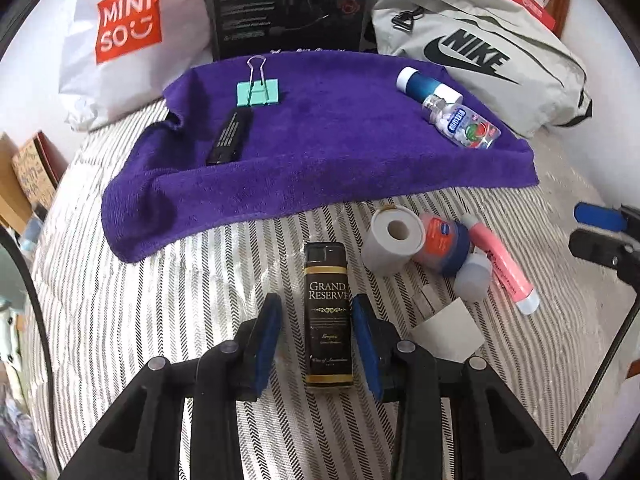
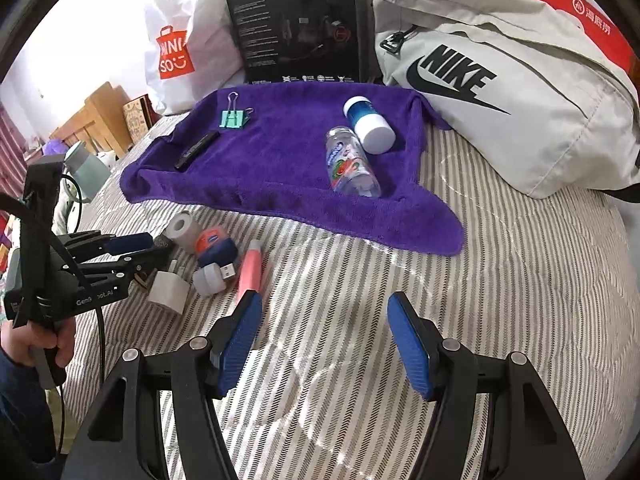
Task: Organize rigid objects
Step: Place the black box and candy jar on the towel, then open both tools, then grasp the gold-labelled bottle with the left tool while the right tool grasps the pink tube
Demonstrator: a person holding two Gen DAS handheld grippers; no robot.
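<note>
We have the left gripper (image 1: pixel 316 340) lowered over the dark Grand Reserve box (image 1: pixel 328 316), which lies lengthwise on the striped bedcover (image 1: pixel 160 320). Its jaws straddle the box with a sliver of cover showing on each side, so the pads are not yet pressing; we judge this the line-up for a pinch across the narrow sides, the only grip such a long flat box allows.

The right gripper (image 2: pixel 324 340) hangs spread over bare cover, holding nothing, apparently waiting its turn near the pink highlighter (image 2: pixel 251 270).

The purple towel (image 1: pixel 320 152) looks like the sorting ground: a mint binder clip (image 1: pixel 259 92), a slim black bar (image 1: pixel 230 136), a blue-and-white bottle (image 1: pixel 424 84) and a clear mint bottle (image 1: pixel 464 124) already lie on it in two groups. Still off it, clustered just beside the box, are a paper roll (image 1: pixel 394 240), a Vaseline jar (image 1: pixel 442 246), a small white cap (image 1: pixel 474 276), the highlighter and a white charger block (image 2: pixel 168 290).

From the right wrist view the left gripper hides the box almost wholly. A USB plug (image 2: pixel 228 270) pokes from the cluster; what it belongs to we cannot tell. The black bar's print is unreadable, and only a hand (image 2: pixel 36 344) of the person shows.
</note>
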